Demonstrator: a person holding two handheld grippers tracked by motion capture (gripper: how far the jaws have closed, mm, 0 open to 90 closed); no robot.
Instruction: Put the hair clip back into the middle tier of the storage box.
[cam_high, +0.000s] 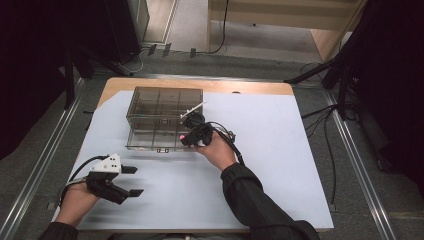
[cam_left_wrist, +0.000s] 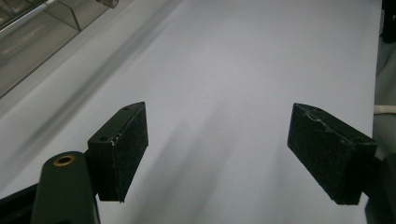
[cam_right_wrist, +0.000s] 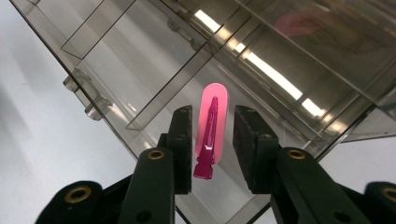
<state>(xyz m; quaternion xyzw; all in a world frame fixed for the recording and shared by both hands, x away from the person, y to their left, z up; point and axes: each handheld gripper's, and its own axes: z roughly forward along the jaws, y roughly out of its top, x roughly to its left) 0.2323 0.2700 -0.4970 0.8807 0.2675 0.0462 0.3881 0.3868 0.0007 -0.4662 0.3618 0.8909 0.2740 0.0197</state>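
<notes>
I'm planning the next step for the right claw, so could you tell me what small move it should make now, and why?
Probably close the right claw on the pink hair clip. The clip lies between its two jaws inside a compartment of the clear box, and gaps remain on both sides, so it is not gripped yet.

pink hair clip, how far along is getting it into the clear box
Nearly in place. The pink hair clip sits between the right tongs over a compartment of the open clear organizer box; whether the pads still pinch it or it already rests on the floor is unclear. The other compartments in sight look empty. The left tongs hover open over the white table cover, idle. Left: let go, back out, perhaps close the lid.
</notes>
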